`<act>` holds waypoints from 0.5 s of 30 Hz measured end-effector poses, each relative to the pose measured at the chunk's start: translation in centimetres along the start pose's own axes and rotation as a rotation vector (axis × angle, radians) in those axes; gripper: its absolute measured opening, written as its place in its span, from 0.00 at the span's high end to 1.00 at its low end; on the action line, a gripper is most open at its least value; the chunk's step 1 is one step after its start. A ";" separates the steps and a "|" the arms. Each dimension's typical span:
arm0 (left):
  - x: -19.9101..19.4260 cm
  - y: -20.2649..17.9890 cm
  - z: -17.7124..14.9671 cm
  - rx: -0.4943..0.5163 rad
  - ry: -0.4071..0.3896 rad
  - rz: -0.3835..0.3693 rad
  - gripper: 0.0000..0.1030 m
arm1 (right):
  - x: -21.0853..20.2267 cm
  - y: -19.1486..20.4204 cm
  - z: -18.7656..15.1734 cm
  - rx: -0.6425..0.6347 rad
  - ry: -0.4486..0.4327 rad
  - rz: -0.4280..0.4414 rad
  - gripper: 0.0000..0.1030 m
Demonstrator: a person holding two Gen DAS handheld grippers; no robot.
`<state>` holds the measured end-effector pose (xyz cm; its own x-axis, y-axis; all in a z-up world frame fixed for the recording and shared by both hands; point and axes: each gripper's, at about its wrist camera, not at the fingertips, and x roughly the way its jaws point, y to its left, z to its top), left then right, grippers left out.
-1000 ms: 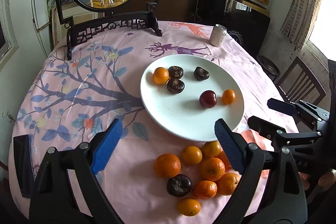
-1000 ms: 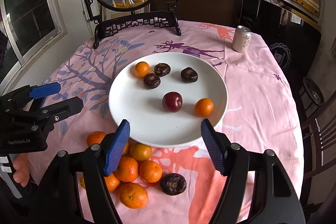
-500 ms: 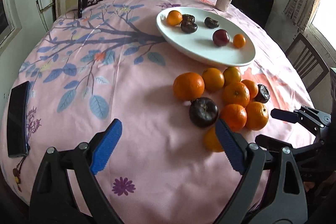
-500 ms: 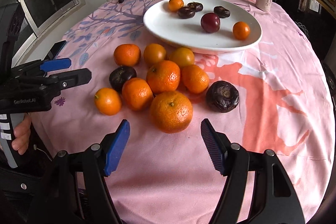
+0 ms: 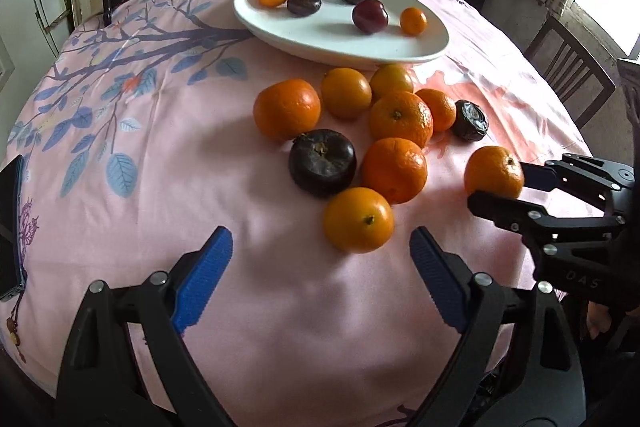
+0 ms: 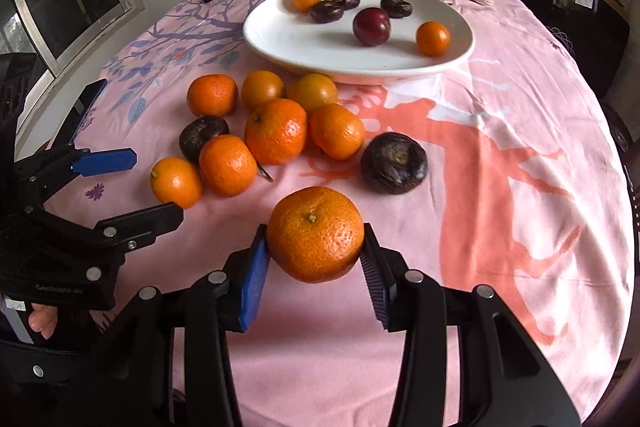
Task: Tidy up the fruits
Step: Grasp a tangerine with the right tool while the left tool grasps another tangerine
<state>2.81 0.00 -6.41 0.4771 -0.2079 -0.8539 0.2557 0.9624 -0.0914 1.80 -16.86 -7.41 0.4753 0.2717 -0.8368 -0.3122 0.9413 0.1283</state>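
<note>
The right gripper (image 6: 315,259) clamped a tangerine (image 6: 315,234) squarely between its jaws, while the left gripper (image 5: 320,271) gaped wide just short of an orange (image 5: 358,219).

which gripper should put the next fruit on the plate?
Right. The right gripper is already shut on a mandarin; the left gripper is open and empty, short of the pile.

Black screw-studded grippers, ribbed blue pads (image 5: 202,279)
</note>
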 end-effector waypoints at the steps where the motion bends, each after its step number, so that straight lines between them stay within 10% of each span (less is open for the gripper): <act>1: 0.3 -0.2 0.0 -0.001 0.007 -0.001 0.13 | -0.3 -0.4 -0.3 0.011 0.001 -0.006 0.56; 9: 1.2 -1.0 0.4 0.001 -0.003 -0.021 0.65 | -1.0 -1.9 -1.1 0.058 -0.010 0.005 0.56; 15: 0.6 -0.8 0.3 -0.012 -0.014 -0.034 0.65 | -1.1 -1.5 -1.0 0.054 -0.013 0.032 0.56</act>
<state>3.08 -0.98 -6.69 0.4805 -0.2424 -0.8428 0.2619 0.9568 -0.1259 0.87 -18.75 -7.19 0.4764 0.3036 -0.8251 -0.2822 0.9416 0.1835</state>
